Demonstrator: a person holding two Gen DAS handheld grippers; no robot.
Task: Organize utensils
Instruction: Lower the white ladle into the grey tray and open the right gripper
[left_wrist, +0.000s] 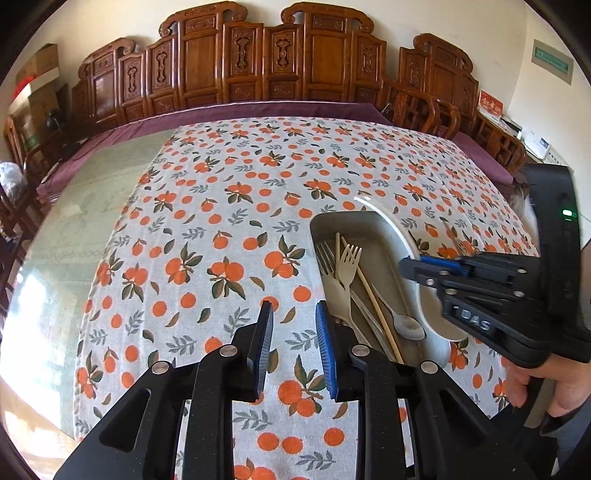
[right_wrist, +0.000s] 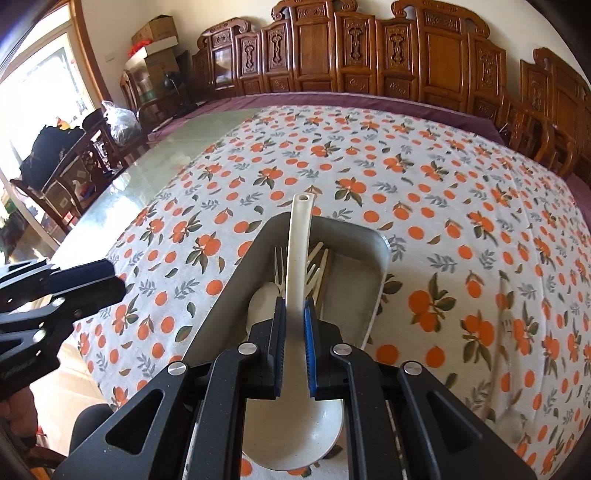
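A grey tray (left_wrist: 332, 218) (right_wrist: 380, 266) sits on the orange-print tablecloth and holds beige forks (left_wrist: 349, 266), chopsticks (left_wrist: 373, 299) and a small spoon (left_wrist: 408, 326). My right gripper (right_wrist: 294, 306) (left_wrist: 417, 267) is shut on the handle of a large white ladle (right_wrist: 299, 251) (left_wrist: 388, 221). It holds the ladle over the tray, with the bowl near the camera and the handle pointing away. My left gripper (left_wrist: 291, 306) (right_wrist: 114, 280) hangs just left of the tray. Its jaws stand apart with only cloth showing between them.
Another utensil (right_wrist: 506, 332) lies blurred on the cloth right of the tray, and a fork (left_wrist: 454, 236) shows behind the right gripper. Carved wooden chairs line the far table edge. A bare glass strip (left_wrist: 92, 206) runs along the left. A hand (left_wrist: 554, 387) grips the right tool.
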